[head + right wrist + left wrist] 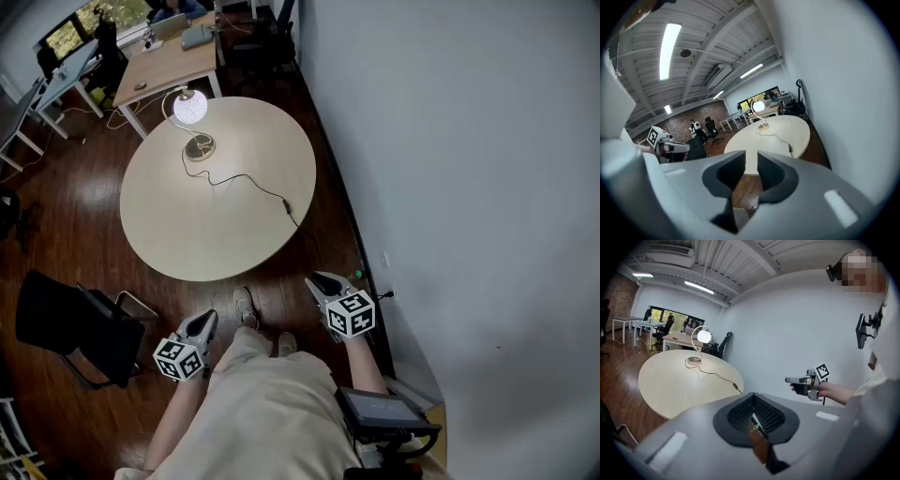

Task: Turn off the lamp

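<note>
The lamp [190, 106] is lit, its round shade glowing on the far side of the round table [178, 234], a little left of centre. It stands on a small disc foot with a thin curved stem. I judge it light and easy to tip, and the shade looks fragile, so I would not take hold there.

A thin black cord [246, 178] runs from the foot across the top toward the near right edge, with a small dark block [286, 206] on it that I take for the switch. The cord looks limp. The block is probably hard plastic and so light that it would slide on the smooth top when pushed. I would press it from above with one tip, or pinch it across its narrow sides, rather than tug the cord.

I stand at the near edge. My left tongs [207, 317] are low by my left leg, pads together on nothing. My right tongs [318, 279] are off the table's near right, pads a narrow gap apart and empty. Both are well apart from the lamp. The block is nearer my right tongs, ahead and slightly left.
</note>
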Tool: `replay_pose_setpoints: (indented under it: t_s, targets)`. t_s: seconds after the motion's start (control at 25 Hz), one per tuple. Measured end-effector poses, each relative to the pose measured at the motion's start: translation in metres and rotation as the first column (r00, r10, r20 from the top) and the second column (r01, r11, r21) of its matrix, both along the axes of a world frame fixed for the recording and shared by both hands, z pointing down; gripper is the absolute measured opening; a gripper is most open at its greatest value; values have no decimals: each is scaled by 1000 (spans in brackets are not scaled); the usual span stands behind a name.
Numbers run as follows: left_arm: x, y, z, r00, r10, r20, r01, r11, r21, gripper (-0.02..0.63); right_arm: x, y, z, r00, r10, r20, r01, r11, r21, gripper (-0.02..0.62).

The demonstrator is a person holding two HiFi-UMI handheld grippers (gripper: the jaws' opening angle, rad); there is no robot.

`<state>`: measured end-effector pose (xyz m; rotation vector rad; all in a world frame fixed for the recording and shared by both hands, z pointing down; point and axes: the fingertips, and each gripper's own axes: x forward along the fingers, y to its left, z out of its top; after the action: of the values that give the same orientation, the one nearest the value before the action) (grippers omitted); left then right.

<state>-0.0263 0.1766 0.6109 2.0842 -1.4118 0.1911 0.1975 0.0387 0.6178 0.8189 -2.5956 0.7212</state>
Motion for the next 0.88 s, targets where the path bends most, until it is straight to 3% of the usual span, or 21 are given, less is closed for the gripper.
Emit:
replay_pose_setpoints:
  t_s: [0.28, 0.88]
  targets:
    - [-30, -56, 9, 1000, 11, -6, -11, 1000, -15, 0, -35, -45, 1, 999, -21, -30, 22, 1000, 10, 77]
    - [-80, -170, 2, 982, 185, 22, -185, 983, -17, 0, -78, -135, 11, 978, 39, -205, -43, 999, -18, 77]
